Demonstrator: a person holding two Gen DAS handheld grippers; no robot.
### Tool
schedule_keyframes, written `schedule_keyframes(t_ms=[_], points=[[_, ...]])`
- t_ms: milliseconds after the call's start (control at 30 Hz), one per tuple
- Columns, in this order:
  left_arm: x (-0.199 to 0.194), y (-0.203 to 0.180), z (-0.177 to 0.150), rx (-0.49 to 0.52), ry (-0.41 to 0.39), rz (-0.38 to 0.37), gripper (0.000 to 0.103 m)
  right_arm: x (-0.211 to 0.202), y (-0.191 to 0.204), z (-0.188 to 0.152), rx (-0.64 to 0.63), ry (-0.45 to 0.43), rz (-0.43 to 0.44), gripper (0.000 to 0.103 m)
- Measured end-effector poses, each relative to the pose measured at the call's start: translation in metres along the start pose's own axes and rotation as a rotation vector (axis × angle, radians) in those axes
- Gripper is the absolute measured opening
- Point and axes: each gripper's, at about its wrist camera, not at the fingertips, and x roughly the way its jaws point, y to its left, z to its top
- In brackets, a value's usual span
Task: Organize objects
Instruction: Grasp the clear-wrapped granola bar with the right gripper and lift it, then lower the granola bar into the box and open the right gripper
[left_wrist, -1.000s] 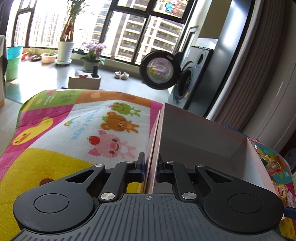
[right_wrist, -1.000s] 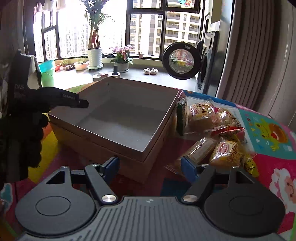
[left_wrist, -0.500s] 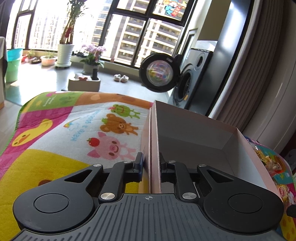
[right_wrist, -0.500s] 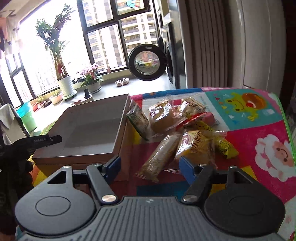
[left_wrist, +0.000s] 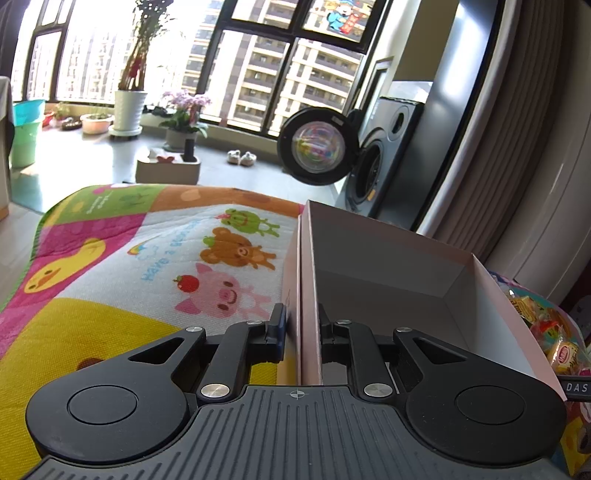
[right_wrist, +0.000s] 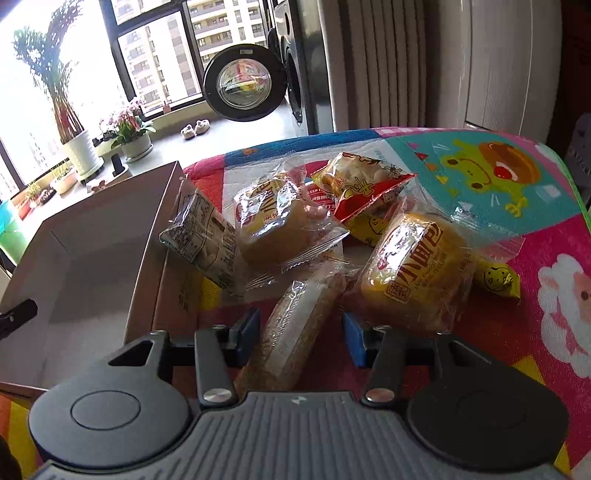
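Left wrist: left gripper pinching near wall of cardboard box on cartoon mat; right wrist: right gripper spread wide, straddling long snack packet beside snack pile, box at left.

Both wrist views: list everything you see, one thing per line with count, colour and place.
Cardboard box: one, pinkish-brown, open and empty, on the mat's left part.
Play mat: one, multicoloured cartoon animals, under everything.
Long snack bar: one, clear wrap, tan, between the right jaws.
Bread packets: two, clear wrap, yellow-orange, right of the box.
Red-edged snack bag: one, behind the bread.
Printed packet: one, leaning on the box wall.
Washing machine: one, grey, door open, by the window.
Potted plants: several, on the sill.
Left gripper: black, jaws shut on the box wall.
Right gripper: black, jaws open.
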Motion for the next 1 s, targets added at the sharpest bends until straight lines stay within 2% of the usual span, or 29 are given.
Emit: schedule_keyframes(t_ms=[133,367,500,567,733,900,967,1000], points=[[0.000,0.001,-0.001,0.001,-0.001,-0.003,0.017,-0.023,0.004,-0.012,-0.060,0.031,0.011,0.028],[0.001,0.001,-0.001,0.004,-0.003,-0.003,0.017,-0.109,-0.001,-0.031,-0.085,-0.017,0.072,0.027],[0.001,0.001,-0.001,0.008,0.002,0.003,0.016,-0.155,0.011,-0.021,-0.102,-0.086,0.160,0.027],[0.000,0.000,-0.001,0.013,0.002,0.008,0.016,-0.163,0.023,-0.010,-0.114,-0.108,0.209,0.027],[0.000,0.001,-0.002,0.008,0.008,0.002,0.016,-0.138,0.070,0.022,-0.144,-0.107,0.285,0.027],[0.000,0.002,-0.003,0.006,0.006,-0.003,0.016,-0.083,0.126,0.057,-0.114,-0.062,0.414,0.029],[0.002,0.003,-0.003,0.006,0.012,-0.002,0.016,-0.064,0.141,0.062,-0.116,-0.048,0.411,0.030],[0.002,0.004,-0.003,0.006,0.017,-0.002,0.016,-0.059,0.146,0.062,-0.135,-0.049,0.393,0.033]])
